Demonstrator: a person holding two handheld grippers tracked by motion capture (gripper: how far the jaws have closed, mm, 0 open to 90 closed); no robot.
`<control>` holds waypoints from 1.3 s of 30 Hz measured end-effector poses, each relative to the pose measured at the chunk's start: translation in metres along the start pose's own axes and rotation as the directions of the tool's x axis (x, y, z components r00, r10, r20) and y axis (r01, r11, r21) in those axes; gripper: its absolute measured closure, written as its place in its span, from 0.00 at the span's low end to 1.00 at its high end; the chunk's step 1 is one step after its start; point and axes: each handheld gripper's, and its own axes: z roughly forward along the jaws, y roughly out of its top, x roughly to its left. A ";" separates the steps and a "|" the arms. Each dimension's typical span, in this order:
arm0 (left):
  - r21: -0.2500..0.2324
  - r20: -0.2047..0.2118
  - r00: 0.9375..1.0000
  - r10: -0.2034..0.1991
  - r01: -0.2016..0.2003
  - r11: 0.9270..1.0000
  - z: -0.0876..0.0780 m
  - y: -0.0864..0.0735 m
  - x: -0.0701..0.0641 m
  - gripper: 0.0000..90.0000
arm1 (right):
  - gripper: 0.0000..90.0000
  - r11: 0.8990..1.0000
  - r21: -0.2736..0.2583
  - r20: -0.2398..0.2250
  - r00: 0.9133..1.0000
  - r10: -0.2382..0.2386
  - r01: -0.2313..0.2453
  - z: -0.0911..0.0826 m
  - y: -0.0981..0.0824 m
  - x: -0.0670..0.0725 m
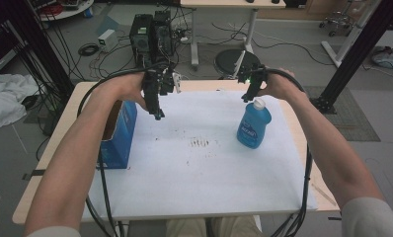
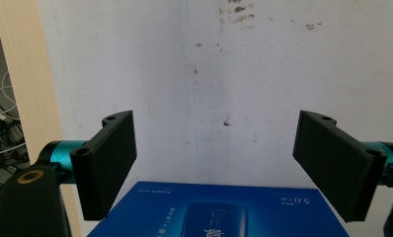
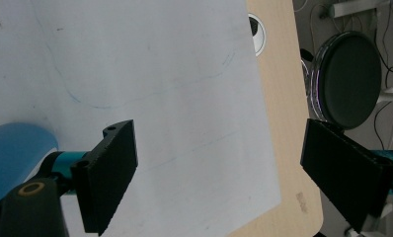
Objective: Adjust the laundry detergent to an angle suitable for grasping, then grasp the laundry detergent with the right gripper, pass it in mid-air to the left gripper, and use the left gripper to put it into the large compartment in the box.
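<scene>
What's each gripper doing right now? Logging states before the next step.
Left gripper: open, holding nothing, above the blue box.
Right gripper: open, holding nothing, beside the blue bottle.

A pale wooden counter (image 1: 61, 131) under a white sheet (image 1: 204, 163) stands on grey floor (image 1: 377, 163). Upper centre, black computer towers (image 1: 151, 37) amid tangled cables; a round black stool (image 1: 234, 61) behind. White cloth (image 1: 7, 98) lies far left.

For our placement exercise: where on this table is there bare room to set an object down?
The white sheet is bare between the blue box and the blue bottle, and along the near edge. The far strip is crowded by both grippers, left and right.
</scene>
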 end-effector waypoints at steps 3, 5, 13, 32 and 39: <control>-0.002 0.003 1.000 0.003 -0.003 1.000 -0.001 0.000 -0.001 0.19 | 0.15 1.000 0.006 -0.001 1.000 0.002 -0.002 0.000 -0.001 0.000; -0.009 0.000 1.000 0.001 -0.001 1.000 -0.001 0.000 0.000 0.19 | 0.15 1.000 -0.001 -0.001 1.000 0.010 -0.010 -0.001 -0.002 -0.002; 0.002 0.005 1.000 -0.005 0.005 1.000 0.001 0.001 0.001 0.19 | 0.15 0.998 0.030 0.019 0.998 0.059 -0.059 -0.009 -0.021 -0.010; 0.005 0.030 0.999 -0.023 0.023 1.000 0.003 0.002 0.001 0.19 | 0.15 0.957 0.085 0.001 0.961 0.277 -0.276 -0.070 -0.082 0.011; 0.006 0.033 0.999 -0.019 0.019 1.000 0.004 0.004 0.001 0.19 | 0.15 0.940 0.063 -0.021 0.942 0.336 -0.334 -0.075 -0.097 0.038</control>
